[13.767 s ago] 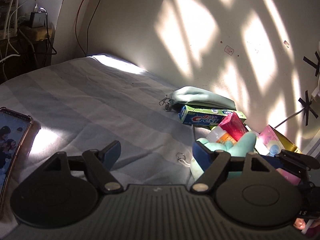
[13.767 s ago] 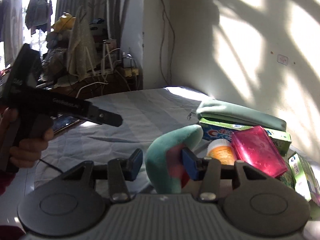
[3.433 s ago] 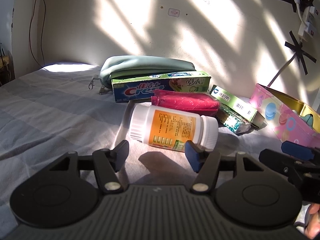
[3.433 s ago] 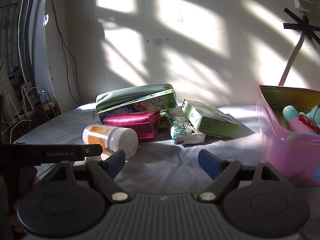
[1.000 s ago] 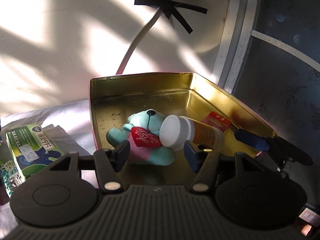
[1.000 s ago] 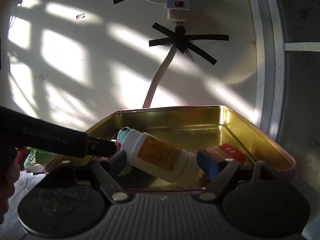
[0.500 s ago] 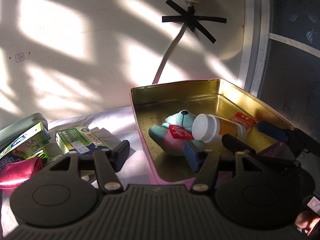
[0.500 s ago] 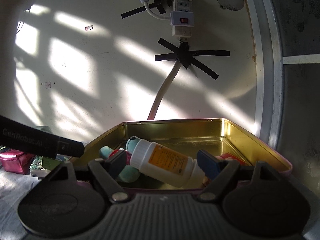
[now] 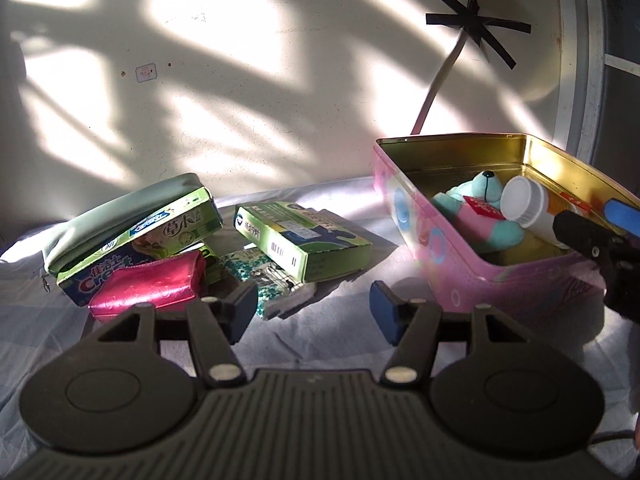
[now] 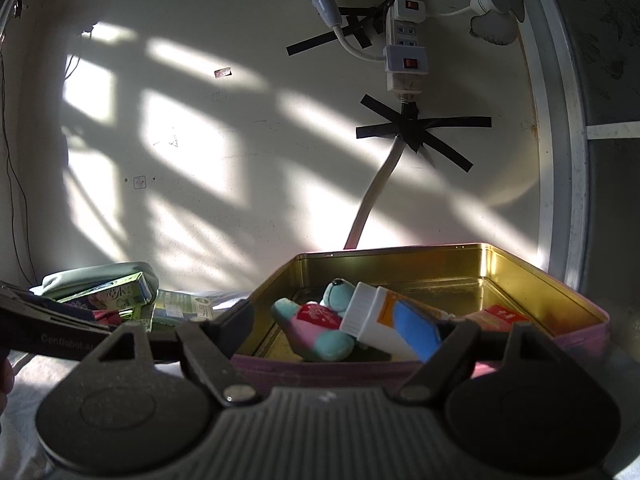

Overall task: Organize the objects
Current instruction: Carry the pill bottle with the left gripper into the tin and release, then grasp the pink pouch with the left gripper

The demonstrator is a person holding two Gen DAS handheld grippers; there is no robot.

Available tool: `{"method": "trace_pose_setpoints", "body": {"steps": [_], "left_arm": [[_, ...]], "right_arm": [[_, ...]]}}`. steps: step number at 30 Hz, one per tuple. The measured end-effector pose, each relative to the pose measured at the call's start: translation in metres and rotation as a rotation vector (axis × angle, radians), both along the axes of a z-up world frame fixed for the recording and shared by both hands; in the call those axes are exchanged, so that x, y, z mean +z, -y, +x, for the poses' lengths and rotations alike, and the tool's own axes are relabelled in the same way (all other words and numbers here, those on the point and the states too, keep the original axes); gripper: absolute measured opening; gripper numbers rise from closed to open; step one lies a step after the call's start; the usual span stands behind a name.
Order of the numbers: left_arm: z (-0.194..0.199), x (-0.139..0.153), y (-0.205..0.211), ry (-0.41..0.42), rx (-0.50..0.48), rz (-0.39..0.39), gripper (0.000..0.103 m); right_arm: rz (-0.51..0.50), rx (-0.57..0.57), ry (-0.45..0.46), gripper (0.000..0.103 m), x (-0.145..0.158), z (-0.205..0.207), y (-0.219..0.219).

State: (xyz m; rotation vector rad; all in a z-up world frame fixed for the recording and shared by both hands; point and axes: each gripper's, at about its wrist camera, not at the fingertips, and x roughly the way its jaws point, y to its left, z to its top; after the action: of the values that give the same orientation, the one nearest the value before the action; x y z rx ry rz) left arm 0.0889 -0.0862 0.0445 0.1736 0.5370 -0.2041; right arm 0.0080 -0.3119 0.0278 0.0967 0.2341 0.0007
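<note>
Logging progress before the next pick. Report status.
Left gripper open, empty. Right gripper open, empty. Pill bottle and teddy in pink tin. Boxes, pouches on bed; nothing blocking.

I'm in a home, in a bedroom by the look of it. My things lie on a bed (image 9: 328, 332) covered with a grey striped sheet, pushed against a plain plastered wall (image 9: 240, 80) crossed by window light. A power strip (image 10: 404, 52) is fixed up there with black tape (image 10: 420, 132), its cable hanging loose. The clutter is domestic too: a toothpaste box (image 9: 136, 240), a plush bear (image 9: 476, 208) in a pink tin (image 9: 432, 248).
</note>
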Motion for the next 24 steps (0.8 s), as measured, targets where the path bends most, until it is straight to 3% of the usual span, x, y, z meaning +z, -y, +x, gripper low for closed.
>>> {"method": "trace_pose_setpoints", "body": {"steps": [6, 13, 19, 24], "left_arm": [[-0.001, -0.009, -0.04, -0.011, 0.079, -0.009, 0.064], [-0.001, -0.021, -0.102, -0.009, 0.199, -0.046, 0.069], [0.012, -0.028, -0.171, -0.053, 0.35, -0.151, 0.068], [0.024, -0.011, -0.202, -0.054, 0.342, -0.262, 0.068]], "right_arm": [[0.037, 0.085, 0.0, 0.08, 0.007, -0.002, -0.03], [-0.05, 0.231, -0.032, 0.08, 0.006, 0.007, -0.092], [-0.095, 0.357, -0.106, 0.077, -0.005, 0.028, -0.145], [-0.075, 0.426, -0.189, 0.069, -0.012, 0.06, -0.178]]}}
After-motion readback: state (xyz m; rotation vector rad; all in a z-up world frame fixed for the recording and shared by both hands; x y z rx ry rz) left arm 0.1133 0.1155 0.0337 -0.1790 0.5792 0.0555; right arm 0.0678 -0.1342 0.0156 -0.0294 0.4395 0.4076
